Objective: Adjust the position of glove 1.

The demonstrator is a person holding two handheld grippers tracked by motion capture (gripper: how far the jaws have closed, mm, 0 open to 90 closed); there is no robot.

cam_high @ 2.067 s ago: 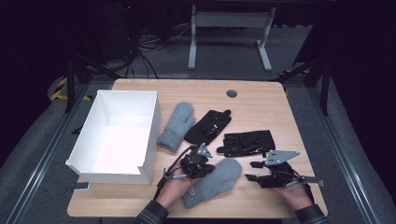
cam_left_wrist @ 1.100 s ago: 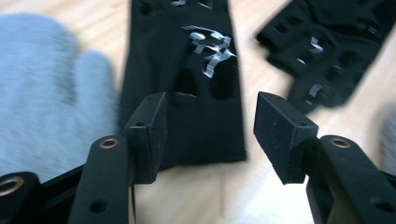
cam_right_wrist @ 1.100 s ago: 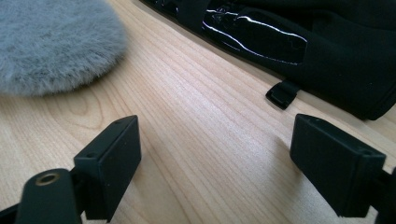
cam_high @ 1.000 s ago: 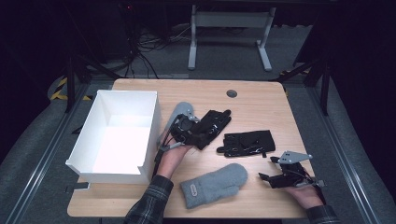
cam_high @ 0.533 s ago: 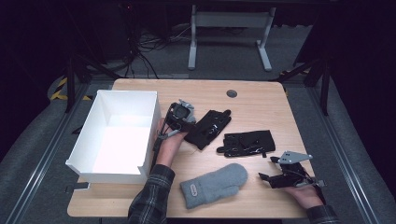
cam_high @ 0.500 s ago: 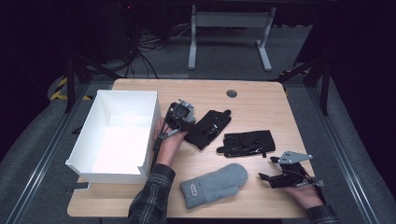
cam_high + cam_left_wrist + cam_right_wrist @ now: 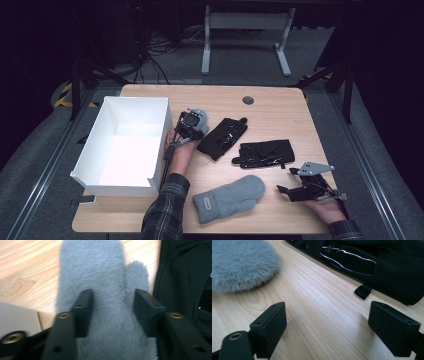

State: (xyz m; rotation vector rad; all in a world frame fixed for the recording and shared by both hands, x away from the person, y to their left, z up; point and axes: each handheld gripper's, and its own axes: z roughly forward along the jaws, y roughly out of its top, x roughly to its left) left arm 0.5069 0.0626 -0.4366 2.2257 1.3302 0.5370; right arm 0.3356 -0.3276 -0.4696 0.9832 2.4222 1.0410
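Observation:
A grey mitten (image 7: 201,117) lies beside the white box (image 7: 135,107), and my left gripper (image 7: 190,123) is down on top of it. In the left gripper view the jaws of the left gripper (image 7: 112,310) stand open and press into the mitten's fur (image 7: 110,275), which spreads wider than both jaws. A second grey mitten (image 7: 230,197) lies at the table's front. My right gripper (image 7: 286,181) is open just above the bare wood at the front right. From the right gripper view, its jaws (image 7: 327,322) hold nothing, with that mitten's tip (image 7: 239,265) ahead to the left.
Two black gloves lie mid-table, one (image 7: 222,137) just right of the left gripper, the other (image 7: 265,152) ahead of the right gripper and seen close (image 7: 374,262). A small dark disc (image 7: 247,100) sits at the table's far edge. The white box stands open-topped.
My left gripper left the front mitten, travelled away from me to the mitten beside the box and came down on it. The right gripper shifted slightly right and stayed open.

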